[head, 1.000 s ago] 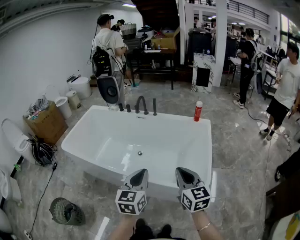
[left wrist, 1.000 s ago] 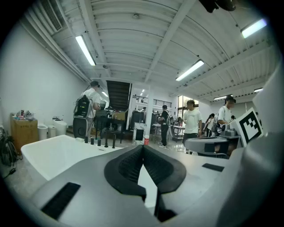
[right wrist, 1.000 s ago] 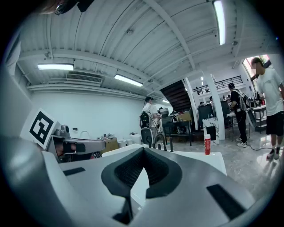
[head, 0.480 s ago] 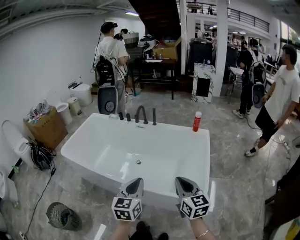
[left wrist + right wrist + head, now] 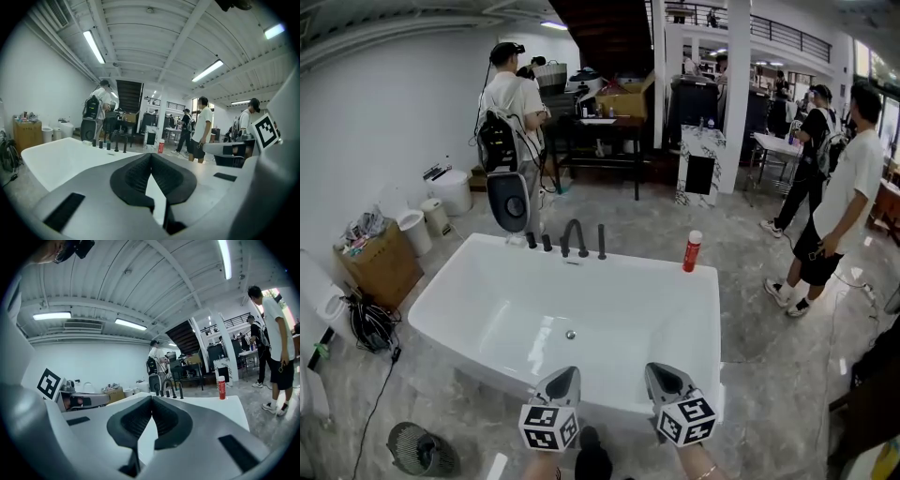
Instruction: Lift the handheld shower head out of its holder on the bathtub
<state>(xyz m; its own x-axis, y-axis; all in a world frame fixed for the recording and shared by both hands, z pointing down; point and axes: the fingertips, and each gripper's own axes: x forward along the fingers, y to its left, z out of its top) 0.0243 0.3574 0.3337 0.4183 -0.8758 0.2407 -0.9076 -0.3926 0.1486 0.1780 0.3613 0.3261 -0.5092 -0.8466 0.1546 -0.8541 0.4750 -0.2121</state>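
The white bathtub (image 5: 441, 314) fills the middle of the head view. On its far rim stands a dark tap set with a curved spout (image 5: 573, 235). Just right of the spout, the slim dark handheld shower head (image 5: 601, 241) stands upright in its holder. Both grippers hover at the tub's near rim, far from the tap set. My left gripper (image 5: 565, 375) is shut with nothing in it, and so is my right gripper (image 5: 659, 371). The shower head (image 5: 124, 145) shows small and distant in the left gripper view, and likewise the shower head (image 5: 181, 391) in the right gripper view.
A red bottle (image 5: 692, 251) stands on the tub's far right corner. A person with a backpack (image 5: 508, 112) stands behind the tap set; another person (image 5: 834, 211) stands right of the tub. A cardboard box (image 5: 380, 262), bins and cables lie at the left.
Both grippers have sunk lower in the head view, still shut, near the tub's front rim. The person at the right has stepped closer to the tub.
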